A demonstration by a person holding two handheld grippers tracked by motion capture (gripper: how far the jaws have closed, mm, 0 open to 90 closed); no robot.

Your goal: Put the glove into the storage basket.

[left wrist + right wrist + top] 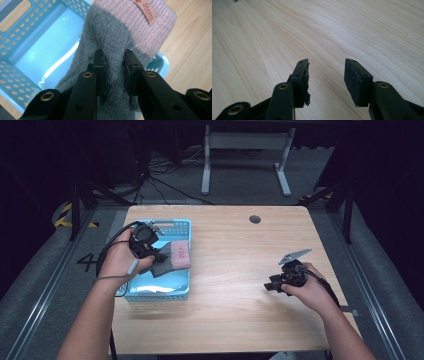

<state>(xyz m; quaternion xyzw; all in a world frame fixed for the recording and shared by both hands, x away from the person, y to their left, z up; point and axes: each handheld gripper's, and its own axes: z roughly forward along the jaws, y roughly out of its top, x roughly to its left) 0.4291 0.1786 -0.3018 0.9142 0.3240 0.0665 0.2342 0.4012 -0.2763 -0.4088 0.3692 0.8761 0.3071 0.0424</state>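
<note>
Left tongs (113,58) with sock (117,32) above basket (27,45)

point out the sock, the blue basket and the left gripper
sock (110,42), left gripper view, grey knit body
blue basket (172,291), high view, near rim
left gripper (113,58), left gripper view, midway between fingertips

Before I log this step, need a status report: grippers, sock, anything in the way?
Left gripper shut on grey-pink sock, over blue basket. Right gripper open, nothing between jaws. Nothing in the way.
</note>
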